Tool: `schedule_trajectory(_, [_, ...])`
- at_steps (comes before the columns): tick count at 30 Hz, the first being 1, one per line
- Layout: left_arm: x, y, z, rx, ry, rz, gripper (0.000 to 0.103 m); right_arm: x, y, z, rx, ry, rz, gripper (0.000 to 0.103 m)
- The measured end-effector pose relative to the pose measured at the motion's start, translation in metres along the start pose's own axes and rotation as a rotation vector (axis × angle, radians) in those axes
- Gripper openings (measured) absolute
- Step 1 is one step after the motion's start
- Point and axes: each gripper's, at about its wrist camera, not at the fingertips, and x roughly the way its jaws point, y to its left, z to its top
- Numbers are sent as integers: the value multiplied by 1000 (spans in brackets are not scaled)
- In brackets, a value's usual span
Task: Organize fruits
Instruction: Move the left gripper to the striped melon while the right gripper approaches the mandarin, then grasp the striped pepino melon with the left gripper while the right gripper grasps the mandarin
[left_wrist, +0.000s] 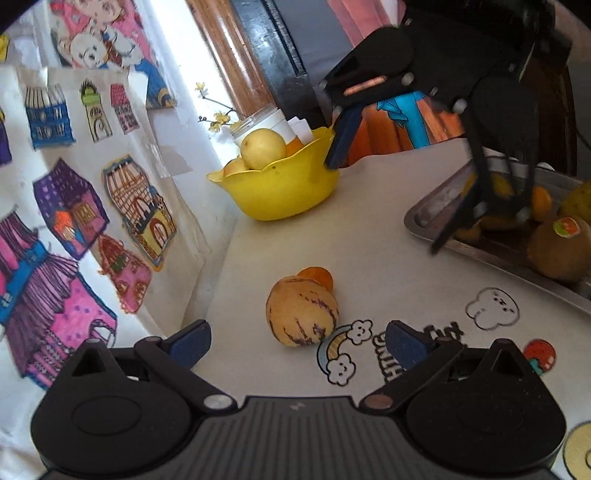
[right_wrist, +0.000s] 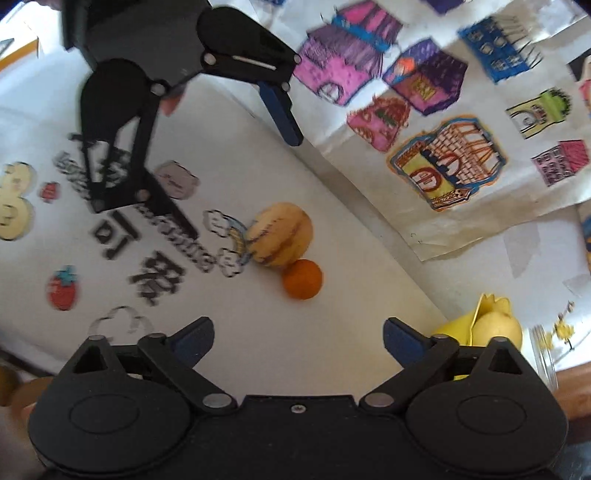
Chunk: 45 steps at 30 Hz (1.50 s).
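Fruits: yellow bowl at your tabletop's far edge by the wall holds a few; striped melon and small orange touch mid-tabletop, unsorted. Both grippers, left and right, are spread and carry nothing. Only your left view shows the metal tray with more fruit.

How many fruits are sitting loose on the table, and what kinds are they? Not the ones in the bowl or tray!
Striped yellow melon: 1
Small orange: 1
Total: 2, touching each other on the table.
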Motion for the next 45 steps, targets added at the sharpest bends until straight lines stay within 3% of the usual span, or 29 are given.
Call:
schedule_trajectory(6, [12,10,0,-94,-17,-38,100,29,-10,8,-52,27,28,90])
schedule_trajectory(11, [21,12,1,-89,-13,-61,96,46,-16,12,-87,62,49,89])
schedule_trajectory(21, [30,23,3,-187,4,-66,76,66,-26,23,-104,70,69,71])
schedule_trajectory(30, [31,26,3,-219,4,-75,58,58,-22,34,-119,84,122,55])
schedule_trajectory(45, [21,29,0,-340,24,-67,57,51,-25,51,-128,136,216,42])
